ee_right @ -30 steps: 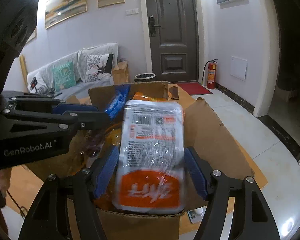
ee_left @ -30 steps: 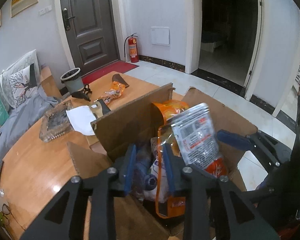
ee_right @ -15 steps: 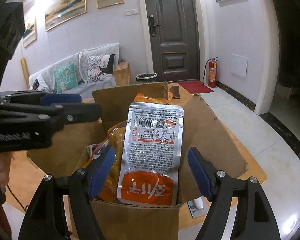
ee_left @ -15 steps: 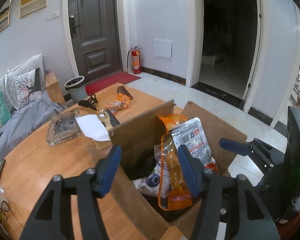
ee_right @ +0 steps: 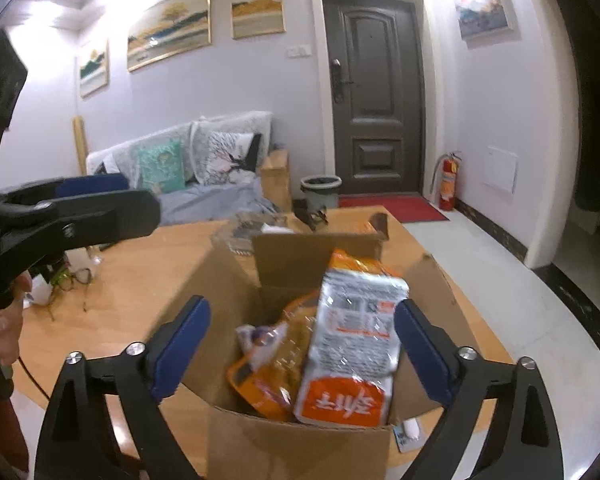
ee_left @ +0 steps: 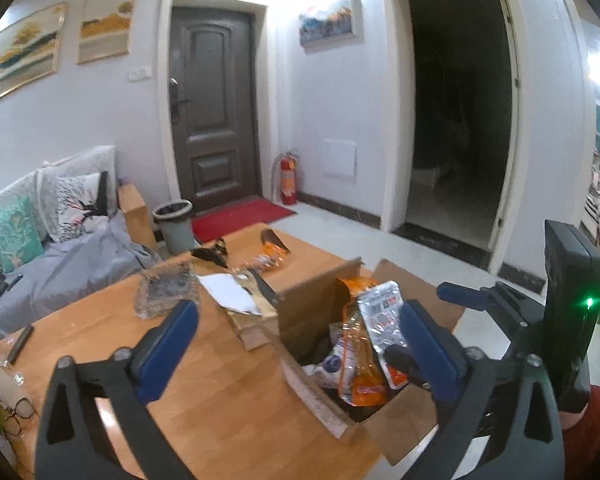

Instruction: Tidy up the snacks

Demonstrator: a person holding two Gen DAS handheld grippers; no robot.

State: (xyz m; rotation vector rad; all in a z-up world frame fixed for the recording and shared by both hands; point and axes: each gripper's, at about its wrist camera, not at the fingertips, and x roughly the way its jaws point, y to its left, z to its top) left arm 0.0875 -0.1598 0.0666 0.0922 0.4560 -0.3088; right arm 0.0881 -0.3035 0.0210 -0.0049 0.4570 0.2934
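An open cardboard box [ee_right: 296, 444] stands on the wooden table [ee_left: 220, 400] and holds several snack packs. A silver and orange pouch [ee_right: 352, 356] leans upright in it beside a clear orange pack [ee_right: 268, 364]; both also show in the left wrist view, the pouch [ee_left: 380, 320] and the orange pack [ee_left: 358, 372]. My right gripper [ee_right: 300, 352] is open and empty, above the box's near edge. My left gripper [ee_left: 296, 344] is open and empty, back from the box [ee_left: 312, 308] on its left side.
On the table behind the box lie a clear glass dish [ee_left: 166, 292], white paper [ee_left: 228, 292], a small orange snack pack [ee_left: 272, 258] and a black clip [ee_left: 210, 252]. A sofa with cushions [ee_left: 40, 240] and a bin [ee_left: 174, 224] stand beyond.
Both grippers opened and pulled up and back from the box. The silver and orange pouch was let go and now leans in the box; the left gripper let go of the packs it was among.
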